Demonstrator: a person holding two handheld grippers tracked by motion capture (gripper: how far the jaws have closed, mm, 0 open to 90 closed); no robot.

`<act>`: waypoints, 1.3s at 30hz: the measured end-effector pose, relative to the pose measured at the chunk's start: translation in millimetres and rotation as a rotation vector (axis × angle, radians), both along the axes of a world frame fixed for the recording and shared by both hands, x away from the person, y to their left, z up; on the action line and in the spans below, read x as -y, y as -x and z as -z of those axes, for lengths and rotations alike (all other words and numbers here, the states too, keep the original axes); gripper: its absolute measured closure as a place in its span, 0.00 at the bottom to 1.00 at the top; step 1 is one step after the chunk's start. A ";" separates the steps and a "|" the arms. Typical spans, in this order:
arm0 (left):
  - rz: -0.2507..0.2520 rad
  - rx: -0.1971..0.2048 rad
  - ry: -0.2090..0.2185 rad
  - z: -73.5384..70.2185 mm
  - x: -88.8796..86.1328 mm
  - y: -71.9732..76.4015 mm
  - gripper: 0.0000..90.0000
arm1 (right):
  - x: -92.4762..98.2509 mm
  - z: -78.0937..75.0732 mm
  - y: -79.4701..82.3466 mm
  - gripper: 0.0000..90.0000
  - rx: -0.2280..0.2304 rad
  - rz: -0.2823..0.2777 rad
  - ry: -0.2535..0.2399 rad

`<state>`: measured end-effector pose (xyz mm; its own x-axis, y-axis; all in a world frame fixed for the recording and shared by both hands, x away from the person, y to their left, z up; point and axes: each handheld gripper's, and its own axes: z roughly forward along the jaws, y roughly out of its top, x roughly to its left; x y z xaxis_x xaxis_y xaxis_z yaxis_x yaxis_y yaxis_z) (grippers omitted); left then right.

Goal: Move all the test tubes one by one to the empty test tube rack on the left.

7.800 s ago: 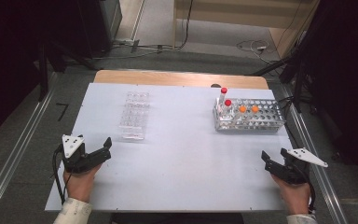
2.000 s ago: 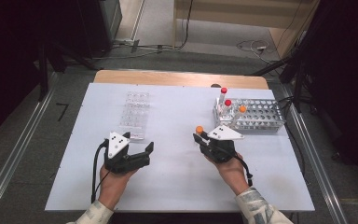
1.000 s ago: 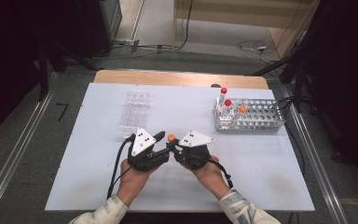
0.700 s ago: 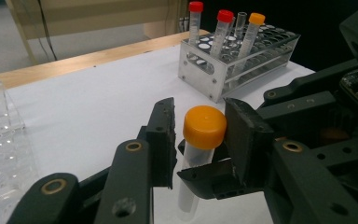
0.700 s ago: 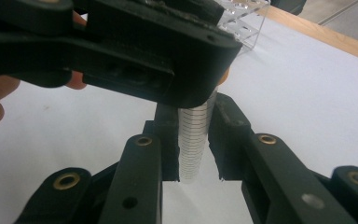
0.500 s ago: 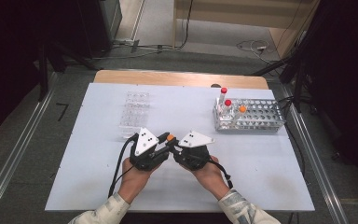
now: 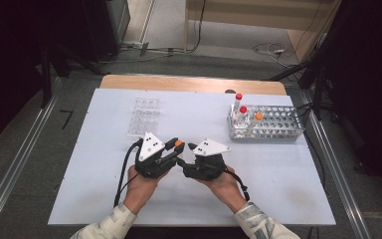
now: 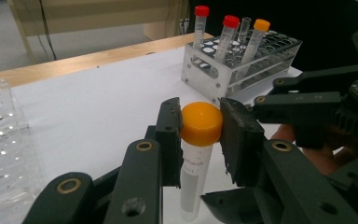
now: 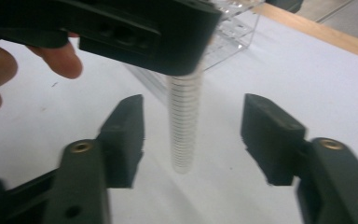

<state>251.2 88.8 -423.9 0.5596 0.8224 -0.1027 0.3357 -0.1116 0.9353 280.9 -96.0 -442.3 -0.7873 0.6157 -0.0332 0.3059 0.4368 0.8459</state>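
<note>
The orange-capped tube (image 8: 199, 154) stands upright between the two hands near the middle of the counter (image 7: 99, 199), its cap squeezed from both sides by the pads of the left claw (image 8: 199, 133), which has just been closing and now grips the tube at the cap; the clear body with faint print hangs below the pads, and whether its tip touches the counter cannot be told. In the high view the orange cap (image 7: 178, 143) shows at the tip of the left claw (image 7: 175, 149), just beside the right claw (image 7: 185, 160), the two tools almost meeting nose to nose. The right claw (image 9: 191, 128) has just been opening: its jaws stand wide apart with the lower part of the tube (image 9: 183, 126) between them, clear of both pads, so it holds nothing. Off to the right and farther back sits a clear tube rack (image 7: 271, 129) carrying two red-capped tubes (image 7: 242, 113) and one more orange-capped one (image 7: 258, 117); in the left gripper view an uncapped tube (image 8: 244, 25) stands there as well. To the left and behind the hands lies an empty-looking clear rack (image 7: 144, 115), well apart from the first. A person's hands and patterned sleeves (image 7: 258, 226) come in from the near edge.
</note>
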 end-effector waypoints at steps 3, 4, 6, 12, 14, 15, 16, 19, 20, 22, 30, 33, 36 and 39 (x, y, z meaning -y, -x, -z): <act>-0.009 -0.004 0.002 -3.7 -5.6 -2.4 0.78 | 4.9 -1.4 -1.7 0.30 -0.007 0.013 0.003; -0.009 -0.004 0.002 -3.7 -5.6 -2.4 0.78 | 7.2 -1.7 -2.0 0.30 -0.010 0.018 0.003; -0.015 -0.004 0.010 -6.4 -9.1 -4.1 0.78 | 12.2 -1.9 -2.6 0.30 -0.012 0.028 0.003; -0.052 -0.003 0.028 -17.2 -23.4 -9.8 0.78 | 31.6 -2.3 -5.8 0.30 -0.009 0.064 0.014; -0.064 0.000 0.036 -22.1 -29.2 -12.9 0.78 | 40.2 -3.4 -7.7 0.29 -0.012 0.086 0.013; -0.070 0.001 0.038 -24.8 -32.2 -14.9 0.78 | 40.2 -3.4 -7.7 0.29 -0.012 0.086 0.013; -0.077 0.004 0.037 -27.2 -34.5 -17.4 0.78 | 48.7 -4.8 -9.7 0.29 -0.017 0.110 0.005; -0.102 0.009 0.036 -33.7 -42.9 -25.5 0.78 | 56.8 -6.4 -10.6 0.28 -0.020 0.131 -0.005; -0.110 0.010 0.033 -35.1 -45.7 -28.5 0.78 | 60.9 -7.0 -10.7 0.28 -0.018 0.139 -0.006; -0.129 0.009 0.038 -36.2 -50.5 -33.8 0.78 | 73.6 -8.9 -11.6 0.28 -0.010 0.168 -0.006; -0.191 0.019 0.030 -39.1 -64.9 -48.8 0.78 | 101.8 -13.6 -15.3 0.28 0.000 0.237 -0.024; -0.207 0.027 0.025 -44.3 -67.6 -53.1 0.78 | 110.9 -12.1 -16.0 0.28 -0.004 0.262 -0.026; -0.227 0.041 0.000 -48.6 -68.7 -57.5 0.78 | 113.2 -11.7 -16.3 0.28 -0.011 0.272 -0.026; -0.250 0.041 -0.007 -49.2 -72.8 -62.2 0.78 | 114.7 -12.2 -16.7 0.28 -0.006 0.274 -0.031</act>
